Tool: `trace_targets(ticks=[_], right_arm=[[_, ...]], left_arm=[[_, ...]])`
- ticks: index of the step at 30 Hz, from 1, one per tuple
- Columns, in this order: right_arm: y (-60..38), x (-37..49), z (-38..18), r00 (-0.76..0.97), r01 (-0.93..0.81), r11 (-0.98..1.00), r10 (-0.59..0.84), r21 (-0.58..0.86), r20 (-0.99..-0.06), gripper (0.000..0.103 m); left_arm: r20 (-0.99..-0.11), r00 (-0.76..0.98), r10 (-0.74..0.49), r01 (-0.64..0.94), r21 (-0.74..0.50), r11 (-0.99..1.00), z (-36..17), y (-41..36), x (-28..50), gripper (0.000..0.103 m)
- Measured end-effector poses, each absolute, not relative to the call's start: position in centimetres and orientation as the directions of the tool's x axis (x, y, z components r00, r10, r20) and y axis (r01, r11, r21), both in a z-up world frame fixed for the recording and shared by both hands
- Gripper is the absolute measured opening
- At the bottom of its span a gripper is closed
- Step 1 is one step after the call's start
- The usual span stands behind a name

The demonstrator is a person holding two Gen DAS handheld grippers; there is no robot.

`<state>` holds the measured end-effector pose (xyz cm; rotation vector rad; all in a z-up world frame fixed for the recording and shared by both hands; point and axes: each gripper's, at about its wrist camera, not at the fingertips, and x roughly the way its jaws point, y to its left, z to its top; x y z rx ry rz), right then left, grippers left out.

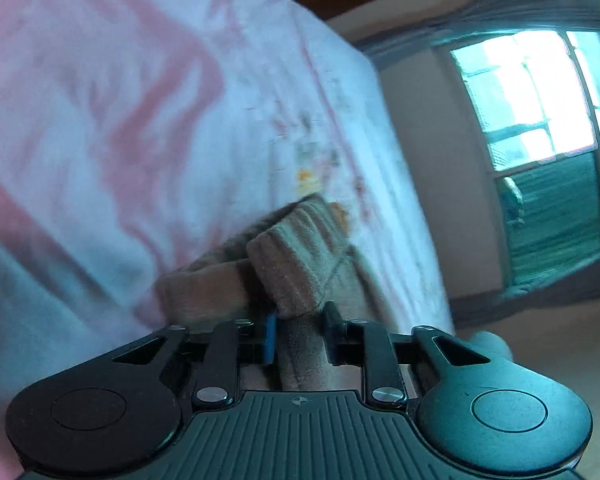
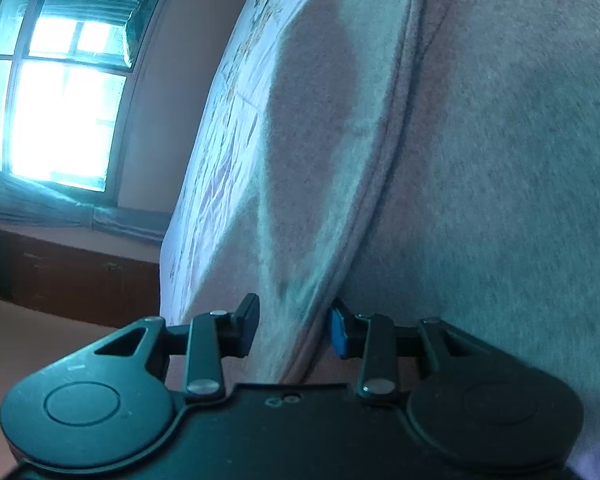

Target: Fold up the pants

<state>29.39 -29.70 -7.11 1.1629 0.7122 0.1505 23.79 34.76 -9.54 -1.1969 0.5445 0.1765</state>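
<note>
The left gripper (image 1: 299, 334) pinches the ribbed cuffs of soft grey-beige knit pants (image 1: 288, 276); the right gripper (image 2: 293, 330) clamps a seamed edge of the same cloth (image 2: 480, 160), likely to carry one end over the other. Ahead lies a white-and-pink printed bedsheet (image 1: 100, 100). A bright window (image 2: 60, 112) lights the room beyond.

The left gripper (image 1: 300, 330) has its fingers (image 1: 271, 338) drawn in on a bunched, ribbed part of the pants (image 1: 296, 276), the cloth pinched between the blue pad and the black one. The right gripper (image 2: 294, 330) is tilted, its fingers (image 2: 337, 334) closed on a seamed edge of the same grey fabric, which fills the gap between them.
</note>
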Motion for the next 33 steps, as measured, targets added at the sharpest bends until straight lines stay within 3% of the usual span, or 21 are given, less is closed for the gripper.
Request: trace_targets(ticks=[1,3,5,7,9,11,13,15,16,17,21,26,28,30,31,32,33], right_arm=[[-29.9,29.7,-7.1,0.776,0.252,0.407,0.457,0.878,-0.434,0.024],[-29.9,30.5,-7.1,0.762,0.272,0.389,0.472,0.880,-0.444,0.000],[-29.9,31.4,-5.4,0.768,0.224,0.413,0.483,0.883,-0.420,0.000],[-29.5,31.7,-0.9,0.793,0.095,0.486,0.491,0.869,-0.361,0.000],[-29.4,29.9,3.7,0.835,-0.066,0.531,0.493,0.845,-0.245,0.000],[-29.4,26.5,6.0,0.854,-0.171,0.582,0.491,0.795,-0.175,0.000],[-29.0,22.7,5.0,0.838,-0.194,0.624,0.506,0.757,-0.202,0.000],[-27.9,20.8,0.4,0.785,-0.112,0.715,0.489,0.690,-0.380,0.000],[-28.1,21.1,-3.5,0.717,0.036,0.713,0.469,0.700,-0.515,0.000],[-28.7,20.9,-6.0,0.693,0.118,0.672,0.472,0.731,-0.545,0.000],[-27.8,20.0,-6.9,0.729,0.099,0.655,0.465,0.749,-0.502,0.000],[-27.5,19.4,-3.6,0.768,0.001,0.657,0.483,0.754,-0.421,0.000],[-27.6,18.4,-2.3,0.781,-0.044,0.667,0.487,0.744,-0.390,0.000],[-27.7,18.3,-3.3,0.763,-0.027,0.701,0.475,0.712,-0.438,0.000],[-27.4,19.3,-4.8,0.720,0.034,0.741,0.447,0.671,-0.531,0.000],[-27.4,19.6,-6.1,0.693,0.090,0.736,0.438,0.671,-0.573,0.000],[-27.7,19.4,-7.1,0.709,0.108,0.694,0.448,0.712,-0.544,0.000]], left_arm=[[-0.487,0.859,-0.159,-0.405,-0.836,0.370,-9.3,34.9,24.0,0.023],[-0.482,0.858,-0.179,-0.395,-0.841,0.370,-8.8,35.3,24.6,0.022],[-0.469,0.856,-0.217,-0.371,-0.850,0.374,-7.4,36.1,25.9,0.021],[-0.366,0.896,-0.253,-0.263,-0.895,0.361,-5.3,37.1,26.7,0.020],[-0.240,0.920,-0.308,-0.113,-0.918,0.380,-2.7,37.6,27.1,0.020],[-0.251,0.902,-0.350,-0.092,-0.906,0.414,-2.7,38.2,26.4,0.020],[-0.411,0.837,-0.361,-0.207,-0.849,0.486,-5.3,38.8,26.0,0.020],[-0.576,0.732,-0.365,-0.343,-0.774,0.533,-9.9,39.3,25.6,0.019],[-0.559,0.738,-0.379,-0.343,-0.794,0.502,-11.2,39.6,25.2,0.019],[-0.522,0.763,-0.381,-0.334,-0.823,0.460,-11.8,39.9,24.7,0.019],[-0.531,0.770,-0.352,-0.328,-0.804,0.495,-9.9,39.2,24.9,0.019],[-0.452,0.813,-0.367,-0.227,-0.826,0.515,-5.7,39.4,24.1,0.019],[-0.459,0.809,-0.367,-0.229,-0.821,0.523,-5.3,39.4,23.0,0.019],[-0.540,0.757,-0.367,-0.298,-0.786,0.541,-7.1,39.9,22.5,0.019],[-0.580,0.725,-0.372,-0.339,-0.770,0.541,-8.7,39.9,22.7,0.019],[-0.568,0.732,-0.376,-0.345,-0.785,0.516,-9.5,40.0,22.6,0.019],[-0.549,0.746,-0.378,-0.340,-0.801,0.493,-9.6,40.2,22.2,0.019]])
